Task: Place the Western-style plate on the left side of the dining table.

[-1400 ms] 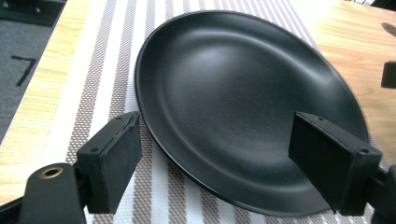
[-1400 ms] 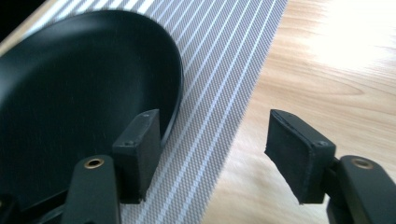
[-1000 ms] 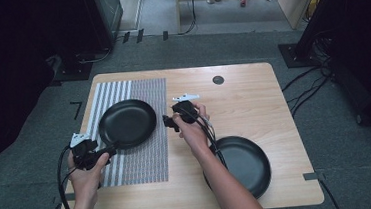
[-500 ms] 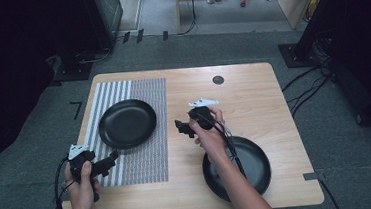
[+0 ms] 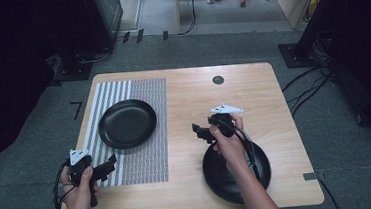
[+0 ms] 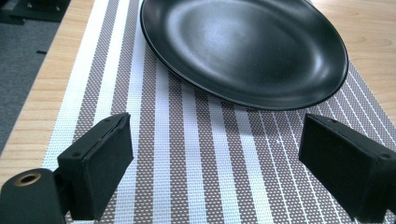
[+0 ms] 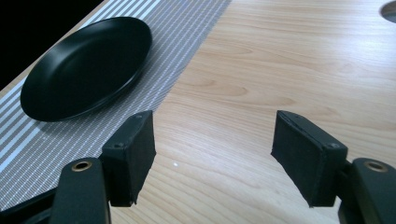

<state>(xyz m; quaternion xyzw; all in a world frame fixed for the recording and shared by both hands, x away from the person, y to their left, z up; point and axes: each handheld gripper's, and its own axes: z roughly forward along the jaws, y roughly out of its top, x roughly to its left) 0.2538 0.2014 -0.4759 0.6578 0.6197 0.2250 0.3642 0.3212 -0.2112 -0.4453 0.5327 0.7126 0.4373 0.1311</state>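
Two black plates: one [image 5: 127, 123] centred on striped mat [image 5: 143, 163] as a place setting, other [image 5: 259, 171] near desk's [image 5: 273, 92] front right corner. Left gripper [image 5: 109, 164] and right gripper [image 5: 198, 132] spread wide, empty.

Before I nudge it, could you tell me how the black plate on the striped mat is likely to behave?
The black plate looks rigid and glossy, so probably slippery between pads. Low and flat, it seems unlikely to tip. The woven striped mat may drag along.

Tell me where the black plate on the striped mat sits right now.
In the high view the black plate lies on the striped placemat at the table's left half, ahead of the left hand-held gripper; a second black plate sits near right.
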